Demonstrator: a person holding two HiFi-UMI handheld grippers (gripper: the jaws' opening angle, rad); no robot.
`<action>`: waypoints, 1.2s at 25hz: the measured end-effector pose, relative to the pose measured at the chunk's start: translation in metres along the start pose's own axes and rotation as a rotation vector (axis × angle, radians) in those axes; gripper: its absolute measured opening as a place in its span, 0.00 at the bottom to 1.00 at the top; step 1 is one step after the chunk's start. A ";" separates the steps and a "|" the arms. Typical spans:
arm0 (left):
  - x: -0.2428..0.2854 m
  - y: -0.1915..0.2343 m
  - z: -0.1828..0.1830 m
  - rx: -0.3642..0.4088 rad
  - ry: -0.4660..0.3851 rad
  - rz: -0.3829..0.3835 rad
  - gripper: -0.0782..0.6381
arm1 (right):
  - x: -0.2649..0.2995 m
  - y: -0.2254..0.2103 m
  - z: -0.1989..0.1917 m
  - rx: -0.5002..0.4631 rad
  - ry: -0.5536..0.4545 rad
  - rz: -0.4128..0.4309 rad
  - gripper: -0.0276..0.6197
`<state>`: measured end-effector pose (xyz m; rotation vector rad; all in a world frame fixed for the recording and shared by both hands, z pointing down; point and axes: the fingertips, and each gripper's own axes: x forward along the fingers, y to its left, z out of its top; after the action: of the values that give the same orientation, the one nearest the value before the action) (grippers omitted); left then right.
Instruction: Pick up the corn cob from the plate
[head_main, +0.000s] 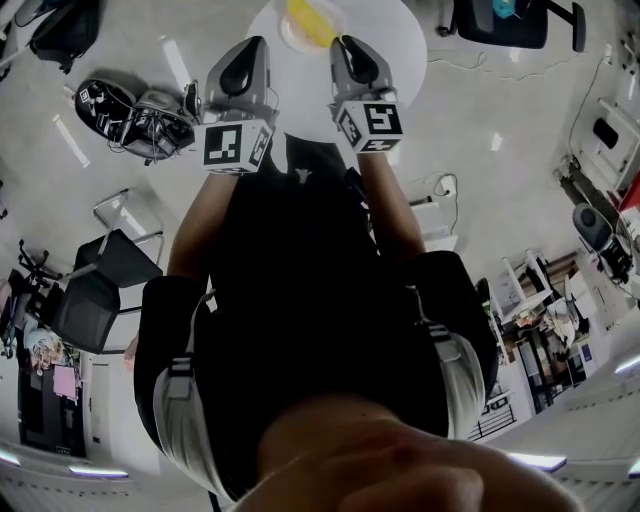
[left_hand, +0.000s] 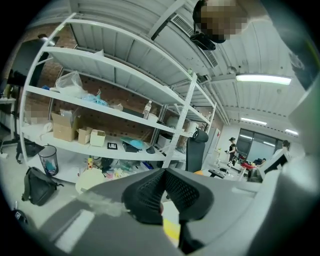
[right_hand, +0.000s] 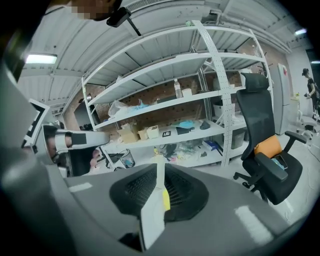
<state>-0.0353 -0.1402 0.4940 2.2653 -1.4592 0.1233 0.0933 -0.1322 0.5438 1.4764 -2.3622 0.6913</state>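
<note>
In the head view a yellow corn cob (head_main: 312, 22) lies on a white plate (head_main: 288, 32) on a round white table (head_main: 400, 45) at the top edge. My right gripper (head_main: 341, 44) has its tip right at the cob's near end; I cannot tell whether they touch. My left gripper (head_main: 250, 47) hangs over the table's left side, short of the plate. In the right gripper view a narrow slit runs between the jaws of the right gripper (right_hand: 160, 168), with yellow corn (right_hand: 165, 200) showing through and nothing gripped. The left gripper (left_hand: 162, 173) has its jaw tips together; a yellow patch (left_hand: 171, 231) shows below.
White shelving (right_hand: 200, 135) with boxes and clutter stands beyond the table. A black office chair with an orange cushion (right_hand: 267, 150) is at the right. On the floor lie a black bag (head_main: 70, 30), gear (head_main: 130, 115) and a dark chair (head_main: 100, 290).
</note>
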 end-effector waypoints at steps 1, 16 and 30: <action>0.002 0.002 -0.003 -0.002 0.005 0.000 0.12 | 0.004 -0.002 -0.004 0.000 0.010 0.000 0.13; 0.034 0.022 -0.035 -0.037 0.057 0.005 0.12 | 0.054 -0.022 -0.077 -0.011 0.192 0.023 0.26; 0.049 0.040 -0.064 -0.068 0.090 0.036 0.12 | 0.088 -0.036 -0.136 -0.056 0.336 0.051 0.40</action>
<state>-0.0391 -0.1691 0.5786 2.1526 -1.4362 0.1813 0.0833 -0.1409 0.7095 1.1746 -2.1485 0.8085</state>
